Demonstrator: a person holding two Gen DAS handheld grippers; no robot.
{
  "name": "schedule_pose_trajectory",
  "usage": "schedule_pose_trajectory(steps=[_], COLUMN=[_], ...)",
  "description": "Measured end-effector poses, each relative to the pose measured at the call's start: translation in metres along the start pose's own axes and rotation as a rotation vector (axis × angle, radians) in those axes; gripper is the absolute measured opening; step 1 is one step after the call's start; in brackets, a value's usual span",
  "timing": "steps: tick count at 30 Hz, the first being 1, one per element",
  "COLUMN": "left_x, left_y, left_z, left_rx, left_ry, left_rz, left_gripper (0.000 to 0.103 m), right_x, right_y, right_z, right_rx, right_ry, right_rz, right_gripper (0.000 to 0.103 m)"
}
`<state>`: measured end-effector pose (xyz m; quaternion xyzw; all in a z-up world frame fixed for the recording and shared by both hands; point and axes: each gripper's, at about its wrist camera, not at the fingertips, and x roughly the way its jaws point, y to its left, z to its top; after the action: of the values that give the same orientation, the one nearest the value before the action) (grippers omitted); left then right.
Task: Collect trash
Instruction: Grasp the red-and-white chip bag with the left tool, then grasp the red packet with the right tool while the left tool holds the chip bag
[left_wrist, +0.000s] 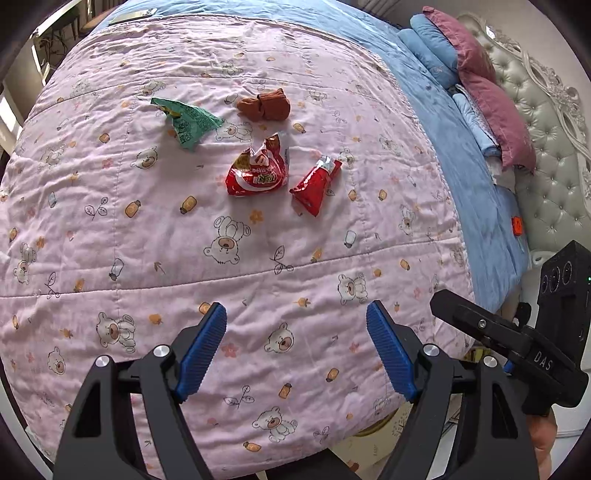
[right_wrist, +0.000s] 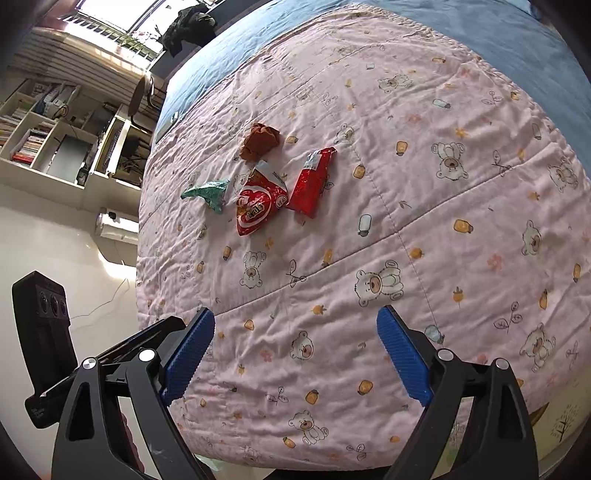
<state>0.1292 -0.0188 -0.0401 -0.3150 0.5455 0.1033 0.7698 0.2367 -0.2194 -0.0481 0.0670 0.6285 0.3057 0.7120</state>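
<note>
Nearest in the left wrist view, the left hand-held gripper (left_wrist: 296, 325) hangs over the near part of a pink quilt (left_wrist: 147, 229) printed with bears, its 2 blue-padded fingers spread wide with nothing between them. The right hand-held gripper (right_wrist: 295, 332) is likewise spread wide and empty above the same quilt (right_wrist: 424, 184).

Farther out, near the quilt's middle, 4 pieces of trash lie close together, well apart from both grippers: a narrow red wrapper (left_wrist: 314, 184) (right_wrist: 312, 182), a crumpled red snack bag (left_wrist: 256, 173) (right_wrist: 258, 208) just beside it, a green wrapper (left_wrist: 188, 122) (right_wrist: 208, 194), and beyond them a brown crumpled lump (left_wrist: 264, 105) (right_wrist: 258, 142).

Past the quilt a blue bedsheet (left_wrist: 443, 110) shows, then blue and maroon pillows (left_wrist: 480, 85) against a tufted grey headboard (left_wrist: 546, 147).
</note>
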Motion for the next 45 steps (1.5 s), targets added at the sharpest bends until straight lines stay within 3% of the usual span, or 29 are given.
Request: schedule_pose_trajectory(steps=[10, 19, 22, 25, 32, 38, 45], left_x=[0.062, 0.123, 0.148, 0.167, 0.172, 0.157, 0.132], left_y=[0.005, 0.019, 0.025, 0.027, 0.022, 0.041, 0.071], left_z=[0.064, 0.127, 0.141, 0.148, 0.144, 0.141, 0.128], left_rx=[-0.122, -0.028, -0.022, -0.008, 0.033, -0.062, -0.178], left_ry=[0.000, 0.080, 0.120, 0.150, 0.116, 0.095, 0.042], left_rz=[0.078, 0.189, 0.154, 0.123, 0.080, -0.017, -0.078], left_gripper=[0.079, 0.084, 0.081, 0.058, 0.038, 0.034, 0.034], right_x=[0.041, 0.080, 0.092, 0.104, 0.126, 0.143, 0.179], right_y=[-0.020, -0.040, -0.045, -0.048, -0.042, -0.033, -0.023], right_z=[0.077, 0.104, 0.105, 0.108, 0.120, 0.130, 0.140], right_rx=[-0.090, -0.023, 0.006, 0.029, 0.046, 0.035, 0.017], right_ry=[0.092, 0.127, 0.133, 0.136, 0.127, 0.129, 0.168], right_rz=[0.005, 0.008, 0.015, 0.015, 0.015, -0.008, -0.051], right_gripper=[0.087, 0.087, 0.087, 0.087, 0.087, 0.087, 0.082])
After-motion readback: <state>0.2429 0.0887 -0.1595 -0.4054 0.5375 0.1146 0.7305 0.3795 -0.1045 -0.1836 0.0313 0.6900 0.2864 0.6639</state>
